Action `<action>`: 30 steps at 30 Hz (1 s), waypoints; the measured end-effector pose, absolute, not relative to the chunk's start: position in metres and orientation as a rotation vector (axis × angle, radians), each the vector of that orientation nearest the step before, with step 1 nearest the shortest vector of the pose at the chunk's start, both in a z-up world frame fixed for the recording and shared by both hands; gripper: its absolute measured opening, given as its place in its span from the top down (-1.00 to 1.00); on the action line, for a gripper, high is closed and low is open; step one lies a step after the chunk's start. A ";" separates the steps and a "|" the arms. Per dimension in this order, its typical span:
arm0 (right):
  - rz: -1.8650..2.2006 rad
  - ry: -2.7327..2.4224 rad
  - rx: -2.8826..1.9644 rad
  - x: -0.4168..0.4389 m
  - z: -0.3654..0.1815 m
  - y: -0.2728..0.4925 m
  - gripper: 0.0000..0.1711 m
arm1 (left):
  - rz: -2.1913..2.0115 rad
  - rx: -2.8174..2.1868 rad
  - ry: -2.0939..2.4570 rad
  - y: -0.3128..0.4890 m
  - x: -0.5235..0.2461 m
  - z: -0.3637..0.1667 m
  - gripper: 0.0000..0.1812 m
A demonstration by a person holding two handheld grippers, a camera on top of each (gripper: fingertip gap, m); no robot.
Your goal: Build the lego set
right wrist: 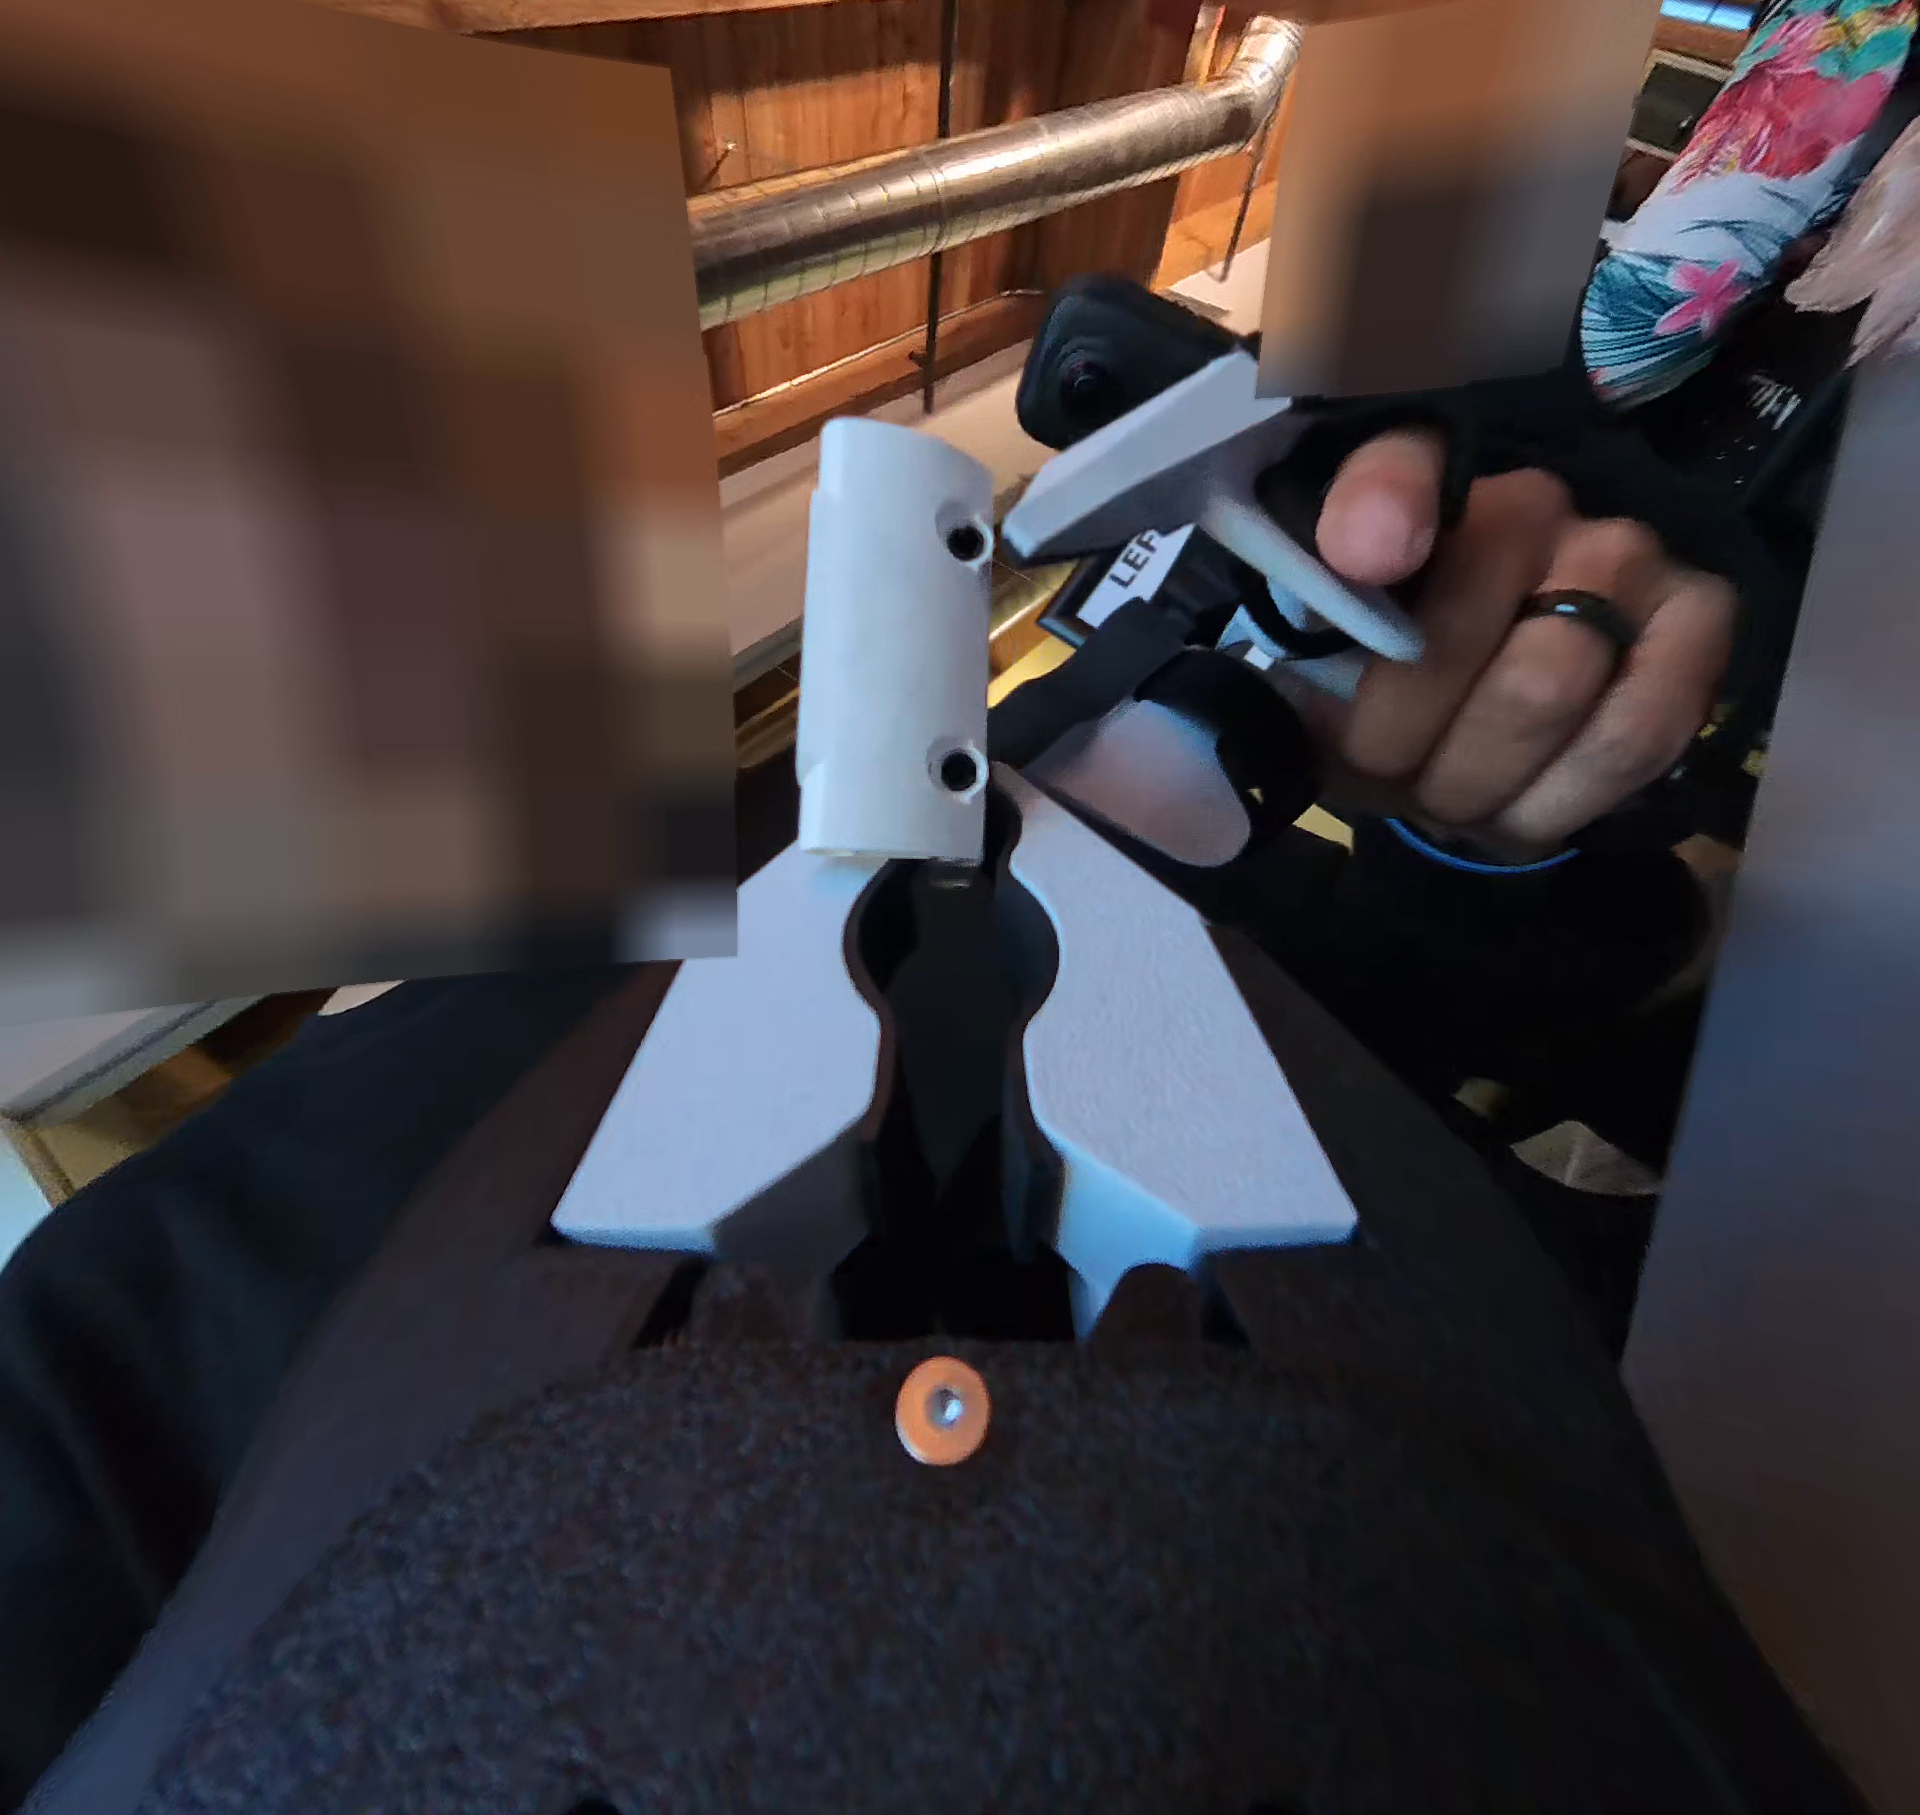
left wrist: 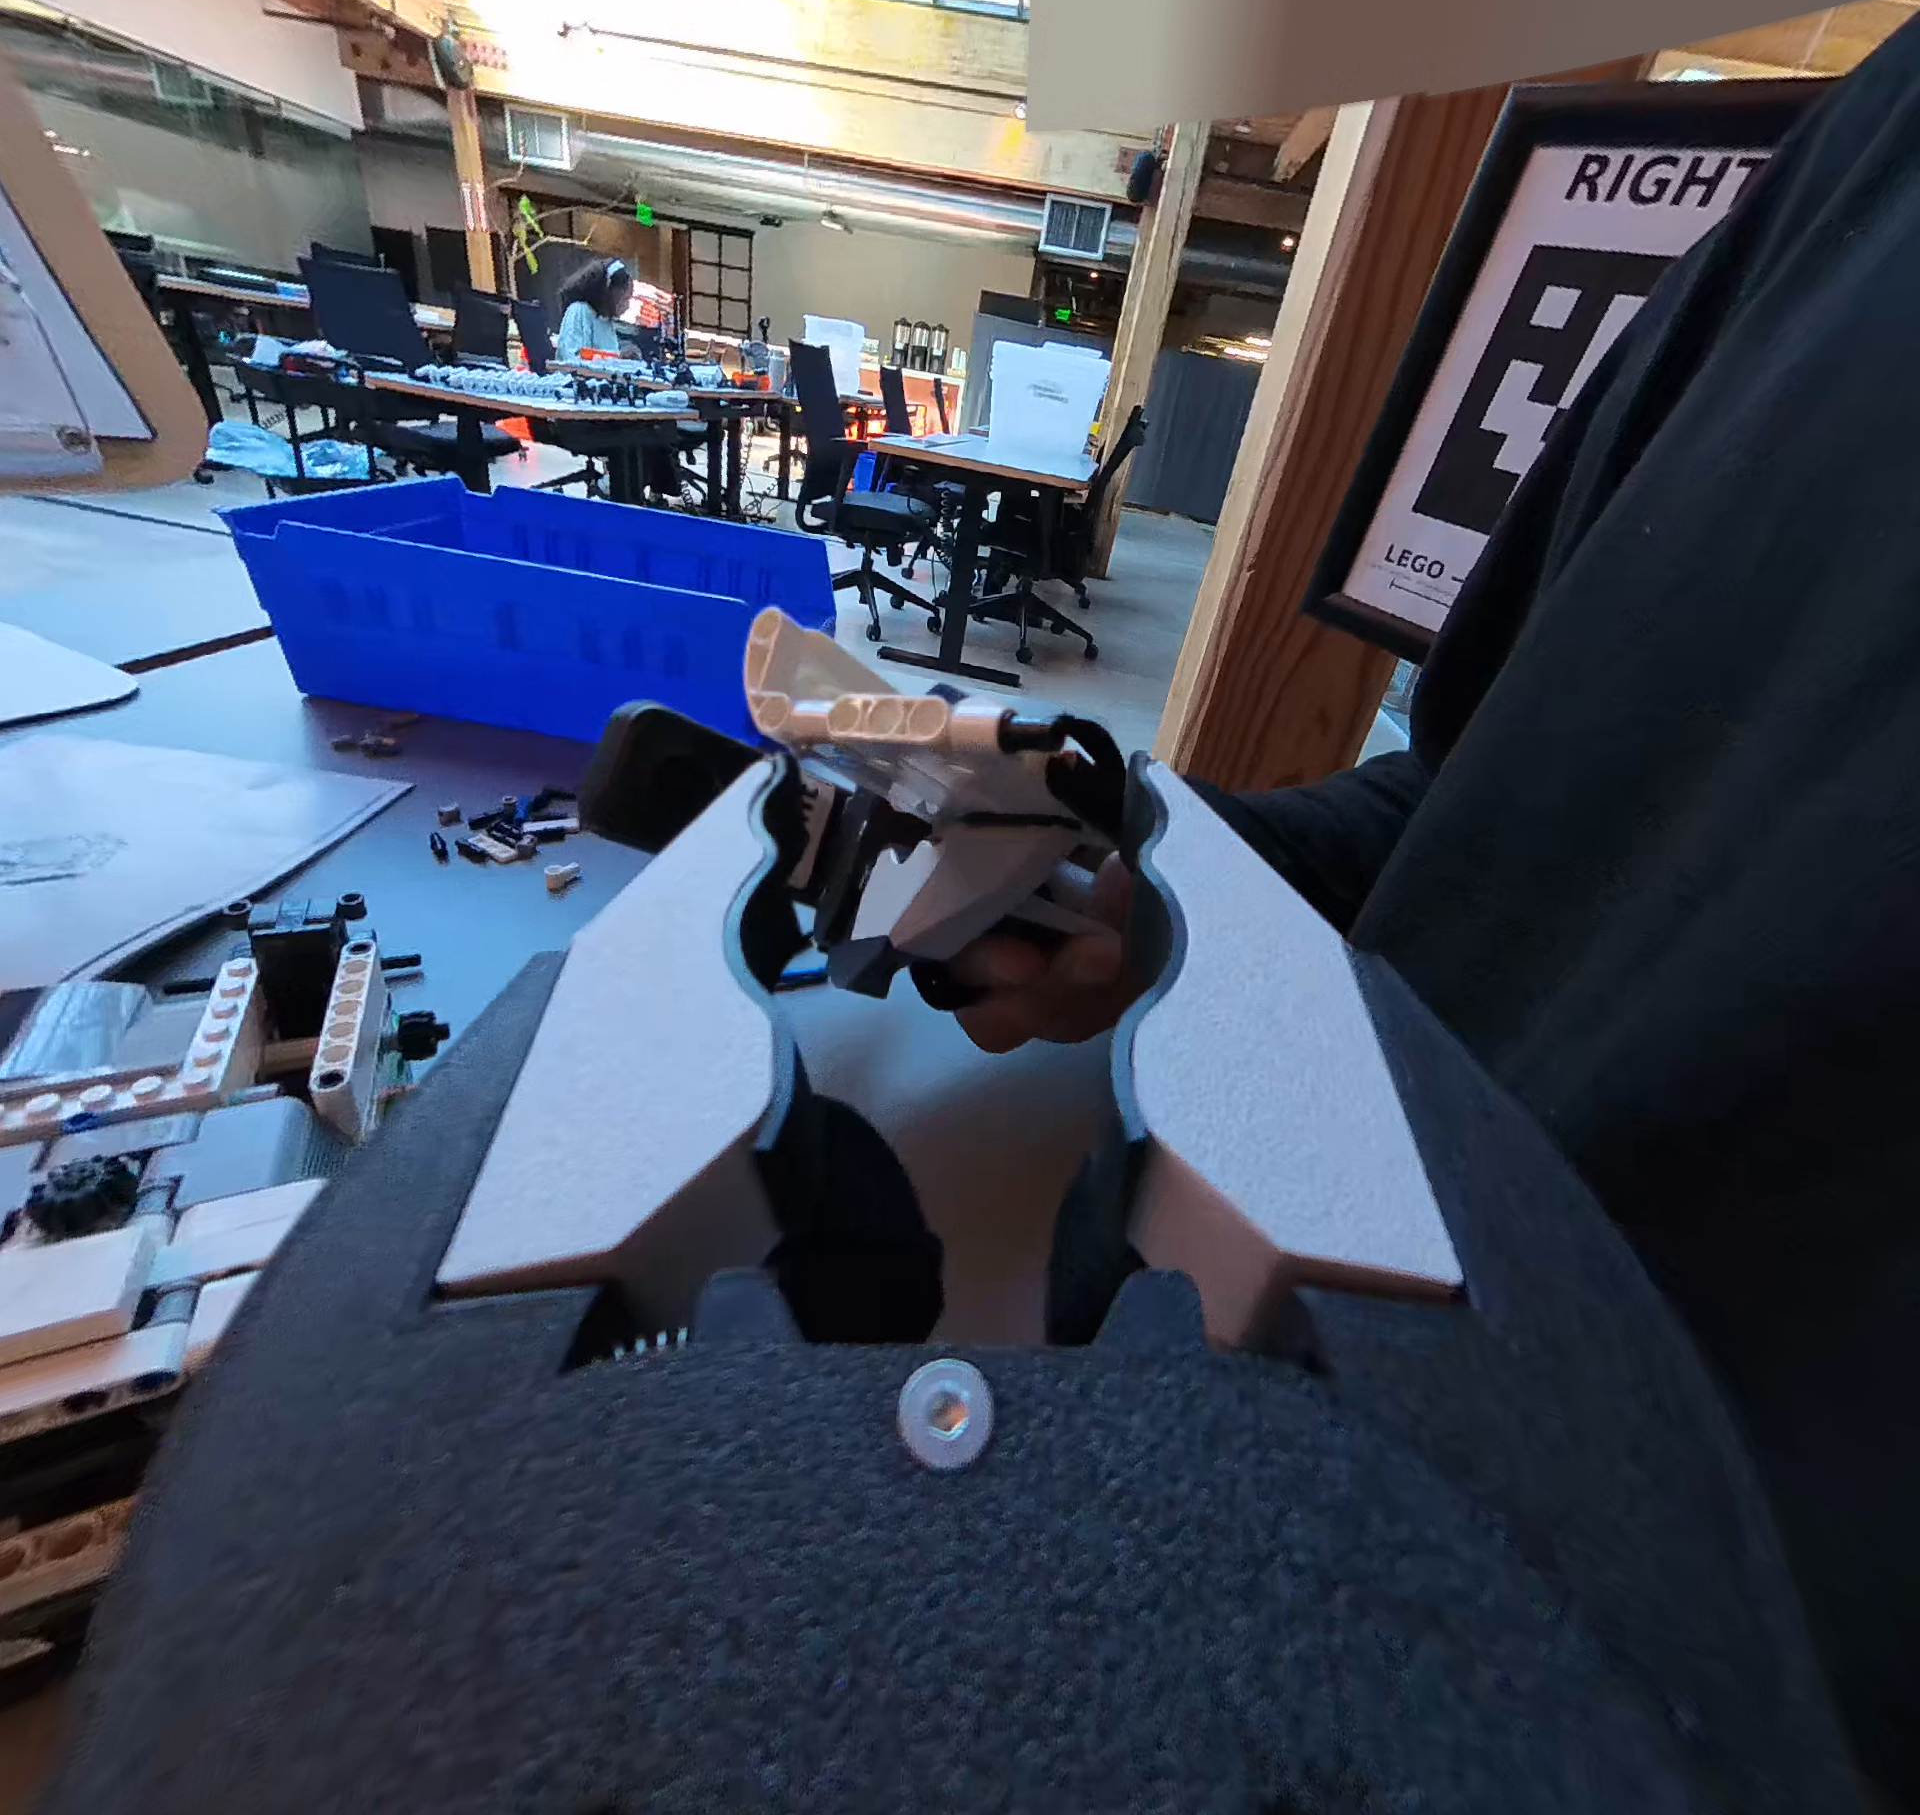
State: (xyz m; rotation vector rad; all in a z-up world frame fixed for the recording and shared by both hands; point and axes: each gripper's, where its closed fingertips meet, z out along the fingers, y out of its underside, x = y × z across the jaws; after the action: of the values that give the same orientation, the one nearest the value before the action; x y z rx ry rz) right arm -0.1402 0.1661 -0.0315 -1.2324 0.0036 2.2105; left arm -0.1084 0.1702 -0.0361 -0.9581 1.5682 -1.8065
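In the right wrist view my right gripper (right wrist: 925, 840) is shut on the lower end of a white curved lego panel (right wrist: 894, 643) with two black pin holes, and holds it upright in the air. The same panel (left wrist: 862, 716) shows in the left wrist view, held up by the right gripper beyond my left gripper (left wrist: 956, 789). The left gripper is open wide and empty. One of the left gripper's fingers (right wrist: 1132, 477) lies just right of the panel. A partly built lego model (left wrist: 291, 1017) lies on the dark table at the lower left.
A blue bin (left wrist: 520, 602) stands at the back of the table. Several loose small pieces (left wrist: 509, 830) lie in front of it, beside a paper sheet (left wrist: 156, 830). A wooden post (left wrist: 1299, 415), a framed marker sign (left wrist: 1538, 363) and a person's black sleeve (left wrist: 1662, 830) fill the right. Left and right tips are no more than a few centimetres apart. From the left gripper's tips to the partly built lego model (left wrist: 291, 1017) is close to 15 cm.
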 end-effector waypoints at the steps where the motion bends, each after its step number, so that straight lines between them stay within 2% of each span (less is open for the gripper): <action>1: 2.217 0.013 -1.225 -0.140 -0.031 0.166 0.92 | -1.807 -0.948 1.570 0.170 -0.108 -0.036 0.34; 4: 2.238 -0.010 -1.212 -0.144 -0.028 0.160 0.91 | -1.848 -0.925 1.573 0.165 -0.109 -0.033 0.28; 11: 2.215 -0.014 -1.180 -0.141 -0.021 0.160 0.92 | -1.848 -0.920 1.553 0.164 -0.107 -0.026 0.34; 14: 2.078 -0.016 -1.272 -0.134 -0.027 0.165 0.92 | -1.778 -0.939 1.567 0.163 -0.108 -0.030 0.52; 16: 1.903 -0.061 -1.404 -0.125 -0.035 0.167 0.92 | -1.732 -0.997 1.567 0.166 -0.105 -0.038 0.52; 19: 1.567 -0.074 -1.667 -0.099 -0.061 0.174 0.92 | -1.743 -1.088 1.551 0.175 -0.107 -0.047 0.46; 24: 1.153 -0.030 -2.165 -0.065 -0.135 0.164 0.92 | -1.637 -1.181 1.558 0.189 -0.111 -0.068 0.57; 27: 1.074 -0.081 -2.330 -0.069 -0.160 0.151 0.92 | -1.523 -1.262 1.586 0.198 -0.106 -0.089 0.62; 30: 1.221 -0.145 -2.305 -0.092 -0.157 0.144 0.92 | -1.413 -1.285 1.711 0.193 -0.098 -0.115 0.60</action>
State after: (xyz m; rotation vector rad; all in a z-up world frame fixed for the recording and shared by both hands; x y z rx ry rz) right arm -0.0921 0.1435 -0.1568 -2.3049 -0.1449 1.2214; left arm -0.0977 0.1934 -0.1147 -1.2847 1.7114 -1.4134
